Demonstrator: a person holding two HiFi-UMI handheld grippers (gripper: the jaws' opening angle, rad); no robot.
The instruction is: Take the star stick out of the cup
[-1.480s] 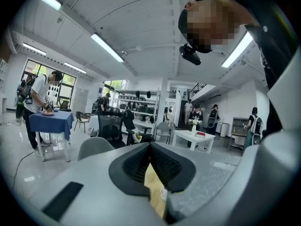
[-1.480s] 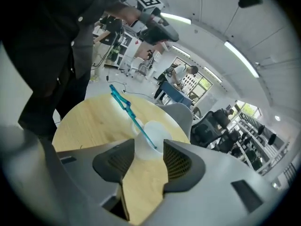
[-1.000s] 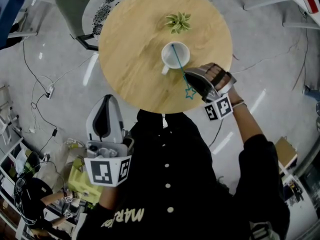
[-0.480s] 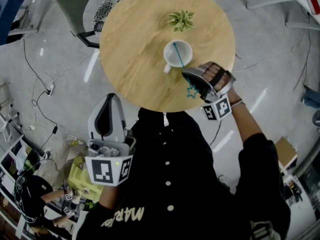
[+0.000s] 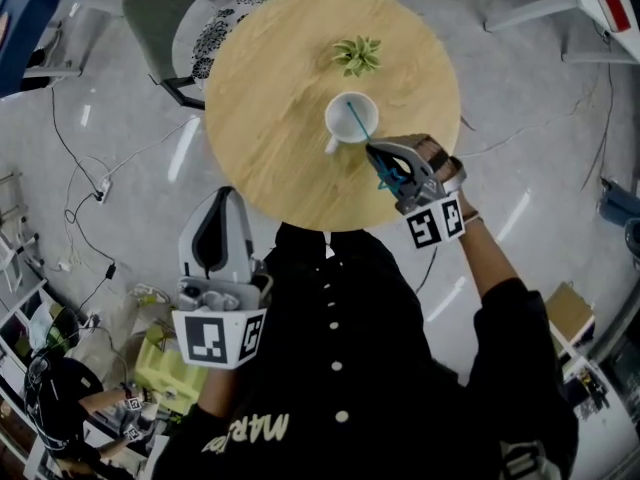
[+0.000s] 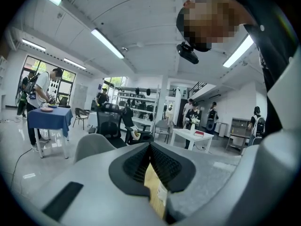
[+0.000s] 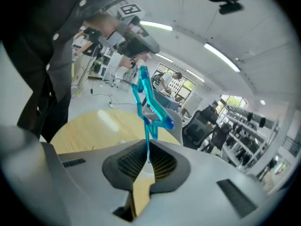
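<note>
A white cup (image 5: 351, 120) stands on the round wooden table (image 5: 270, 98). The teal star stick (image 5: 358, 126) leans out of the cup toward me. My right gripper (image 5: 377, 155) is shut on the stick's thin shaft just past the cup's rim. In the right gripper view the blue star (image 7: 149, 99) stands above the closed right gripper (image 7: 147, 159), with the shaft pinched between the pads. My left gripper (image 5: 223, 198) hangs off the table near my body. In the left gripper view the left gripper (image 6: 150, 148) is shut with nothing in it.
A small green plant (image 5: 357, 54) sits on the table beyond the cup. A grey chair (image 5: 185, 13) stands behind the table at the left. Cables (image 5: 75, 168) run over the floor at the left. A person (image 5: 55, 398) crouches at the lower left.
My right gripper has shifted toward the cup and closed on the stick's shaft. The star, earlier beside the jaws, now sits at them. The left gripper has stayed put.
</note>
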